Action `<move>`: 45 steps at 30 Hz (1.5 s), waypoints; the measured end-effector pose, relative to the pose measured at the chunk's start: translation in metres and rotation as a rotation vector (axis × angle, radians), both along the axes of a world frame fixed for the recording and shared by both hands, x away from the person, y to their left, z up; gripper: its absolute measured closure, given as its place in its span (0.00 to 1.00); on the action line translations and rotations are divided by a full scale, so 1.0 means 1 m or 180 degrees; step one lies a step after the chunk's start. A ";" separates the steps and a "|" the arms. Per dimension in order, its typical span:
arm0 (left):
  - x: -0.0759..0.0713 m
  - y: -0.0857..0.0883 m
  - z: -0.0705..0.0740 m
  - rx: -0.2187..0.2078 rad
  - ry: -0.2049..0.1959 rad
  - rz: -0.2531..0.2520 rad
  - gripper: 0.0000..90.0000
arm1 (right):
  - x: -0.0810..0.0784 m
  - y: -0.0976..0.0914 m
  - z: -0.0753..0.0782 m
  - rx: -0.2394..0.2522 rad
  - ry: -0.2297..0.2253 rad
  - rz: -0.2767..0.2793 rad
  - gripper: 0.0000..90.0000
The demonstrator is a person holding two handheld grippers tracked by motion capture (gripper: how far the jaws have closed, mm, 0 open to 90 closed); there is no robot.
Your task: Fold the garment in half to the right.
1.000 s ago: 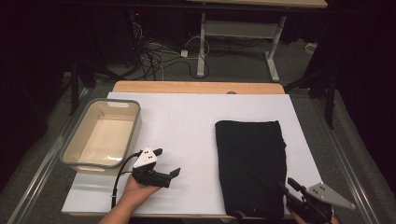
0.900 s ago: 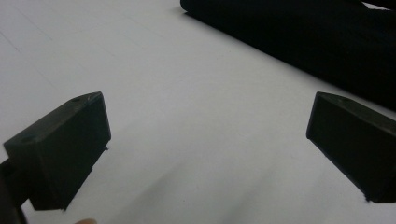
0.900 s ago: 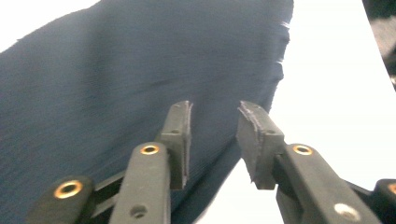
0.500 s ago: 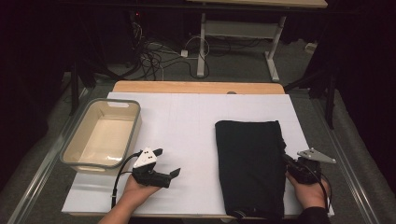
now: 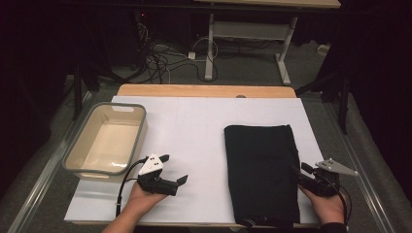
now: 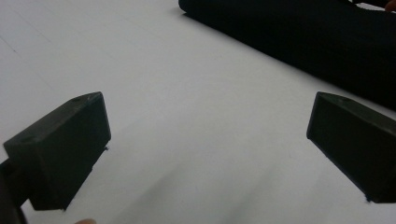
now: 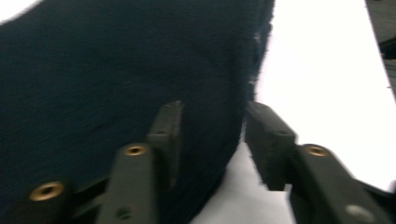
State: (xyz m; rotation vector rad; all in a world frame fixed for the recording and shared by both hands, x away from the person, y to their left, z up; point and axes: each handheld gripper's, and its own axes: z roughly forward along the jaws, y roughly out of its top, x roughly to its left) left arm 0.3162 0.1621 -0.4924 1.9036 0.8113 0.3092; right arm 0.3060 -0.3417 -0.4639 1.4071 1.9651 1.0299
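Observation:
A folded black cloth (image 5: 261,170) lies on the right half of the white table (image 5: 194,126). My right gripper (image 5: 299,171) is at the cloth's right edge, low over the table. In the right gripper view (image 7: 212,112) one jaw is over the cloth (image 7: 116,70) and the other is beyond its edge. The jaws have just been opening; the cloth's edge lies between them, unpressed. My left gripper (image 5: 175,168) rests open on the bare table left of the cloth, jaws wide (image 6: 208,140) with nothing between them, and the cloth (image 6: 303,37) lies ahead of it.
A beige plastic bin (image 5: 144,121) stands at the table's left side, with nothing in it. A wooden strip (image 5: 204,91) runs along the far edge. Cables and a desk frame (image 5: 243,29) lie on the floor beyond.
My right gripper has moved from the table's near right corner away from the person, along the cloth's right edge. The left gripper has stayed put.

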 end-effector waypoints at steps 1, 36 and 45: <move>0.000 0.000 0.000 0.0001 -0.0001 0.0003 0.00 | -0.005 0.001 0.000 0.0016 -0.0012 0.0018 0.56; 0.000 0.001 0.000 -0.0033 -0.0003 0.0043 0.00 | -0.054 0.007 -0.020 0.0002 -0.0166 0.0118 0.00; 0.000 0.001 0.000 -0.0027 -0.0009 0.0034 0.00 | -0.056 0.016 -0.015 0.0023 -0.0232 0.0170 0.00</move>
